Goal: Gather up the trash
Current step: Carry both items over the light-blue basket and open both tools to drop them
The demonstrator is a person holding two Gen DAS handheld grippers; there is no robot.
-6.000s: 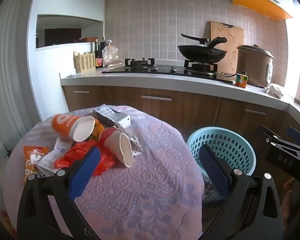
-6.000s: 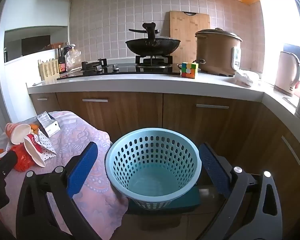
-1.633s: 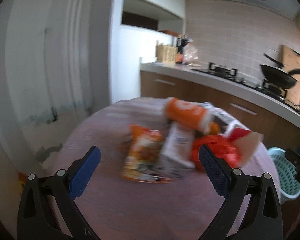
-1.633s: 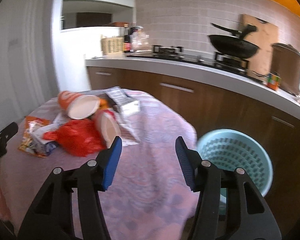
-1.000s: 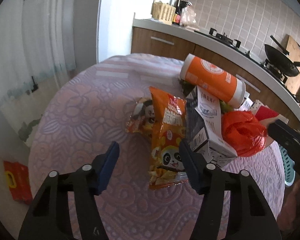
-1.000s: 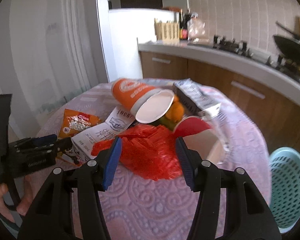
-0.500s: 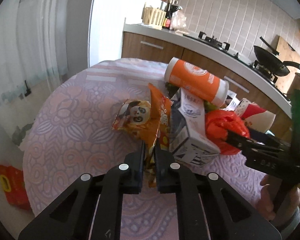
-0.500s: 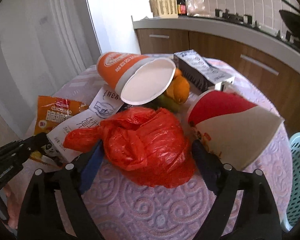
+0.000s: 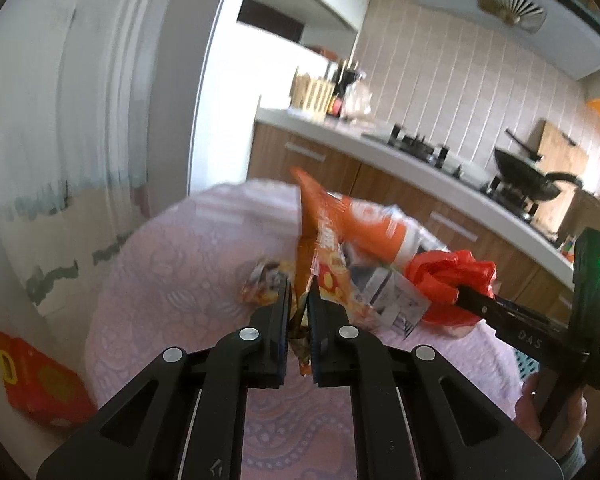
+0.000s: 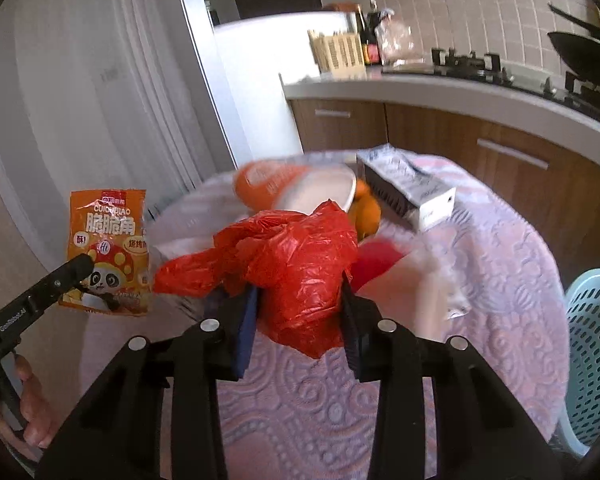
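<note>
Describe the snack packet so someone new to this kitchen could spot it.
Left of the round table, the left gripper holds the snack packet in the air. It is flat and orange with a cartoon panda, unlike the crumpled red bag.

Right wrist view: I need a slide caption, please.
Right claw closing on red plastic bag; left claw lifts orange snack packet.

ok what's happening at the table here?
A person is clearing trash off the table with a gripper in each hand. The left gripper is shut on an orange snack packet, lifted clear of the cloth. The right gripper has just been closing around the red plastic bag, which sits between its pads. The orange cup, cartons and a red cup remain in the pile. The blue basket waits beside the table.
</note>
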